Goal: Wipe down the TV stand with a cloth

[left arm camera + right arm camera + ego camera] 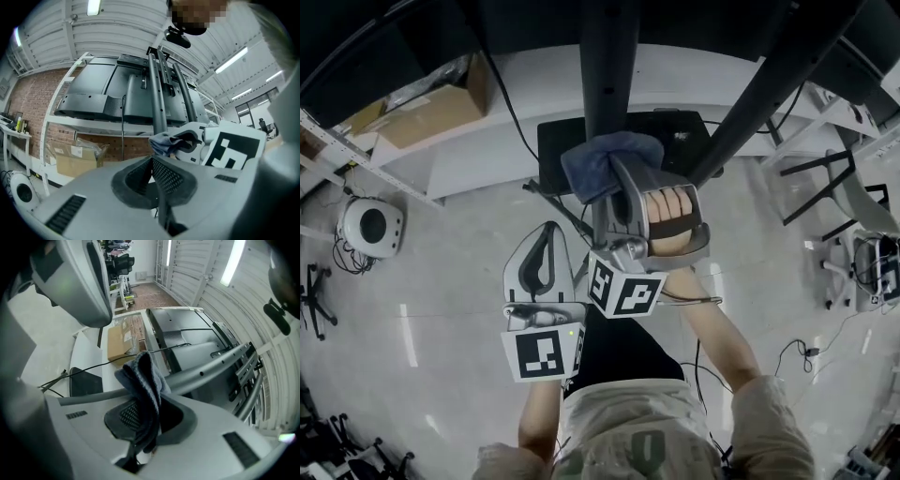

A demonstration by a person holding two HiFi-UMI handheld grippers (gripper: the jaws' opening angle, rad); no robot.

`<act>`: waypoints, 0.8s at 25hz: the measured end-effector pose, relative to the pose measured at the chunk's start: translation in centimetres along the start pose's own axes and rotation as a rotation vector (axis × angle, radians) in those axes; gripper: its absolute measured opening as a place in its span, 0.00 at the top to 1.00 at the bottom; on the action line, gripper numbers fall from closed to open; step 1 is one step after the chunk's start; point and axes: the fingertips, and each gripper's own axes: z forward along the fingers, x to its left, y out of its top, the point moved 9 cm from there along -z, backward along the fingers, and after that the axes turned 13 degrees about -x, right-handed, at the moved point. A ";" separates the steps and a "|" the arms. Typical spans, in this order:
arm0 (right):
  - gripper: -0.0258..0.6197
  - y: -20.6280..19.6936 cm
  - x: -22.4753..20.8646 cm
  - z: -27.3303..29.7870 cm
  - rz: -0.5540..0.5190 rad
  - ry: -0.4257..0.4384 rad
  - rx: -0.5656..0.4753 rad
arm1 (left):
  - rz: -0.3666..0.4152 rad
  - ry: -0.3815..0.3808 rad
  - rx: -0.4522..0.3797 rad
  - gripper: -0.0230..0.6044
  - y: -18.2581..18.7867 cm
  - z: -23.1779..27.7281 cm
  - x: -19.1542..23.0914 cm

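Note:
A grey-blue cloth (pixel 602 161) is bunched against the foot of the TV stand's dark upright post (pixel 609 56), just above its black base plate (pixel 555 141). My right gripper (pixel 617 178) is shut on the cloth, which hangs folded between the jaws in the right gripper view (pixel 143 376), beside the stand's grey slanting pole (pixel 206 371). My left gripper (pixel 547 234) hovers lower left of the cloth, shut with nothing in it; its jaws meet in the left gripper view (pixel 153 162). From there the cloth (pixel 164 140) sits in front of the post (pixel 157 93), below the TV's back (pixel 108 93).
A cardboard box (pixel 431 108) lies on a low white ledge (pixel 534 80) at the back left. A round white device (pixel 370 225) with cables stands on the floor to the left. Chair legs and stands (pixel 848 244) crowd the right. A cable (pixel 511 103) runs down to the base.

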 end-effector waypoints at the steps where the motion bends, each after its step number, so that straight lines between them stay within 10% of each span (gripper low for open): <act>1: 0.87 -0.3 1.2 -0.2 -0.004 -0.006 0.000 | 0.003 0.001 0.003 0.94 -1.0 -0.1 0.2; 20: 0.87 -5.0 20.1 -3.2 -0.018 0.121 0.037 | -0.112 -0.050 0.001 0.94 -16.6 -1.4 -0.2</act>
